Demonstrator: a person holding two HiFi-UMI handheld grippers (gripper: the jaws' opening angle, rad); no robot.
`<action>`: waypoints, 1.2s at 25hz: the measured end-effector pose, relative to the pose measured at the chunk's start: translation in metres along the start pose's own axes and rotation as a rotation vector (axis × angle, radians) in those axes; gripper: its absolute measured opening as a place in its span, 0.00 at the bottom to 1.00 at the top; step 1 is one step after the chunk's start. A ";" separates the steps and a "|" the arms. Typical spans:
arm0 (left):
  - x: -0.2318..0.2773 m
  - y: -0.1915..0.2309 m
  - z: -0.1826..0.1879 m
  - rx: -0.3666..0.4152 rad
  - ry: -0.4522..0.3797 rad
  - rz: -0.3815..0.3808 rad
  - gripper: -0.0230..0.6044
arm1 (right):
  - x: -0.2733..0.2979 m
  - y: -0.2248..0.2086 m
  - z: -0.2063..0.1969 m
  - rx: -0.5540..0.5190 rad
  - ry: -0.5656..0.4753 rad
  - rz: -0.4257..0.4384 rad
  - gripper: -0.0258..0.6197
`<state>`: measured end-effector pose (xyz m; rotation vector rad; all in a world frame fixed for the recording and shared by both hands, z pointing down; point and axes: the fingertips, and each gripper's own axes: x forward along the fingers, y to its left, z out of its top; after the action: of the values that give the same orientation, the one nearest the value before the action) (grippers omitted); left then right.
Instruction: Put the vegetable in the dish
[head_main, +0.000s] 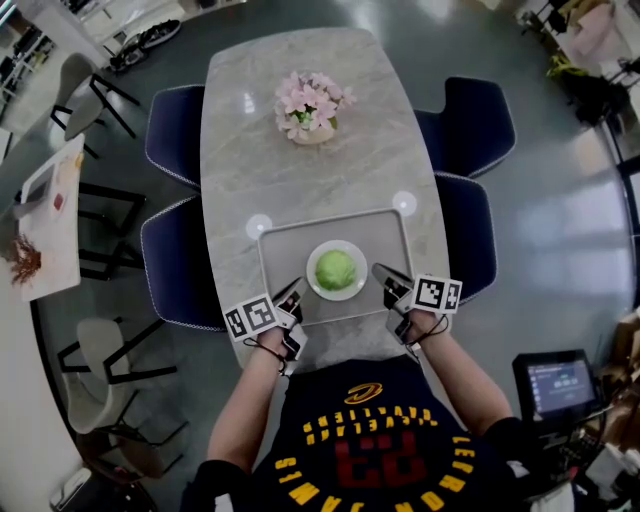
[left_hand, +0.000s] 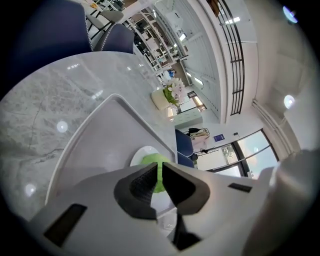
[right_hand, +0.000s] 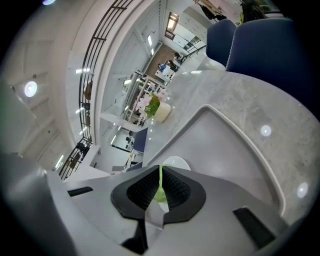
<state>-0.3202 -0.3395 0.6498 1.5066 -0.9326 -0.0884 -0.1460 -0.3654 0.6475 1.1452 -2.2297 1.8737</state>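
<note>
Marble tabletop (head_main: 300, 180) is carrying a grey tray (head_main: 275, 250), and on it a white dish (head_main: 313, 284) is already holding the round green vegetable (head_main: 336, 269), so the task is looking done. Either side of the dish, the left gripper (head_main: 293, 292) and right gripper (head_main: 385, 272) are hanging by the tray's near corners, jaws pressed together on nothing.

tray (head_main: 385, 232) bare around dish (head_main: 337, 296); flowers (head_main: 312, 103) far
</note>
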 end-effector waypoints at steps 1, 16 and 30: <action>0.000 -0.003 -0.001 0.000 -0.001 -0.010 0.08 | 0.000 0.003 0.000 -0.001 0.000 0.009 0.07; -0.036 -0.088 -0.031 -0.023 -0.024 -0.177 0.08 | -0.033 0.084 -0.036 -0.083 0.006 0.145 0.07; -0.055 -0.138 -0.065 -0.094 0.006 -0.334 0.08 | -0.069 0.123 -0.057 -0.106 -0.029 0.208 0.07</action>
<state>-0.2527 -0.2729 0.5185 1.5610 -0.6556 -0.3641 -0.1853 -0.2796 0.5282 0.9646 -2.5178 1.7890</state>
